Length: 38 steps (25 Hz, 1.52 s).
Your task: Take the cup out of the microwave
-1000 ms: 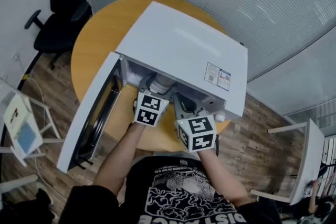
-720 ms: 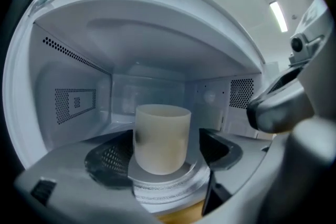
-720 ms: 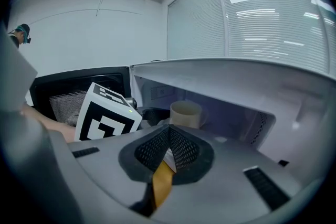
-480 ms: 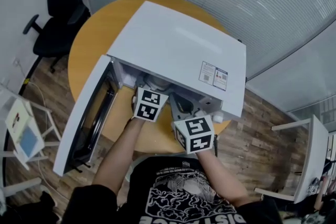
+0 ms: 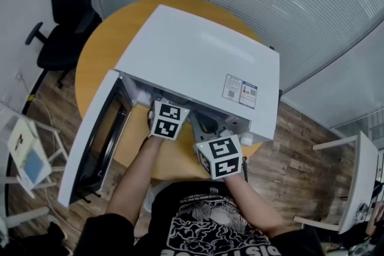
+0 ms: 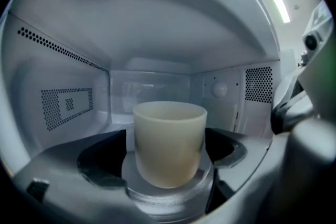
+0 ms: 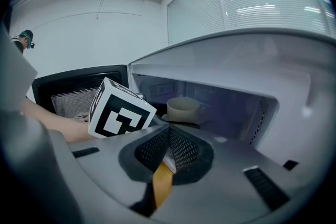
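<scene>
A cream cup [image 6: 168,148] stands upright on the turntable inside the white microwave [image 5: 198,63], whose door [image 5: 90,141] hangs open to the left. My left gripper [image 6: 164,161] reaches into the cavity. Its jaws have just been opening and now stand wide on either side of the cup, with the pads off it. From the head view only its marker cube [image 5: 168,120] shows at the microwave's mouth. My right gripper [image 7: 168,148] is shut on nothing and waits just outside the front, with the cup [image 7: 182,109] beyond it.
The microwave sits on a round wooden table [image 5: 99,57]. A black office chair [image 5: 66,15] stands at the back left, a small white side table [image 5: 24,141] at the left and a white desk [image 5: 354,183] at the right. Window blinds [image 5: 312,3] run behind.
The left gripper has slid a little deeper into the microwave. The cup, seen from above a second ago, is now hidden under the microwave's roof. The right gripper has stayed put.
</scene>
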Available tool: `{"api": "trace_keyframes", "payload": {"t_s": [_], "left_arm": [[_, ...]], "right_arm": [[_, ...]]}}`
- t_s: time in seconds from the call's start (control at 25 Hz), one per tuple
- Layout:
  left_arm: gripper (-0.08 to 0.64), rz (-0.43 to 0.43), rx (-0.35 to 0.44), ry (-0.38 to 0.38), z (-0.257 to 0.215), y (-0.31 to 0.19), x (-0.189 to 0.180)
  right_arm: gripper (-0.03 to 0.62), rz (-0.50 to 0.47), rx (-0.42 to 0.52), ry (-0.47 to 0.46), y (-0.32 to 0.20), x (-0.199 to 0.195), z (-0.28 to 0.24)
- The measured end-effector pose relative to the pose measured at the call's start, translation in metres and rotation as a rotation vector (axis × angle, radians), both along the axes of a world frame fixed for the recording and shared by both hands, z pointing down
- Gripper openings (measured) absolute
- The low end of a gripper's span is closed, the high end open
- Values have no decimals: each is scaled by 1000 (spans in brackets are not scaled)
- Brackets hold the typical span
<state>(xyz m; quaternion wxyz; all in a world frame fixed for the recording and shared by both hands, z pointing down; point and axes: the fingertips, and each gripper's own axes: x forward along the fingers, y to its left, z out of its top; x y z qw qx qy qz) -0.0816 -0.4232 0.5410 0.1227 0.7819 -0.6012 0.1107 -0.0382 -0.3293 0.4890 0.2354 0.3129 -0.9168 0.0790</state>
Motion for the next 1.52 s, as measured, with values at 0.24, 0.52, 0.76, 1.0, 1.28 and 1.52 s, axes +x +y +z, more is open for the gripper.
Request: {"api": "trace_keyframes", "payload": {"t_s": [0.24,0.52,0.76,1.0,1.28,1.52], "left_arm": [[459,-24,-7,-41,1,-4,-1],[457,-57,-5,-87,1,-9,-3],[428,-70,0,-107,4,-10,-8],[425,-72,3,-86,2,-2,-9],[423,-77,2,-70,2,16,-10],[423,-64,-6,-63,1,28,-12]], "right_arm": [[15,-9,-7,10,-2,2,7],[15,-8,-5,8,-5,2,6],[15,1,-12,-3,-6,4,4],[15,28,-10,-25,-7,6,-3],[15,71,-21,-47,-2,7,-8],[15,124,-33,-77,3,11,-11]]}}
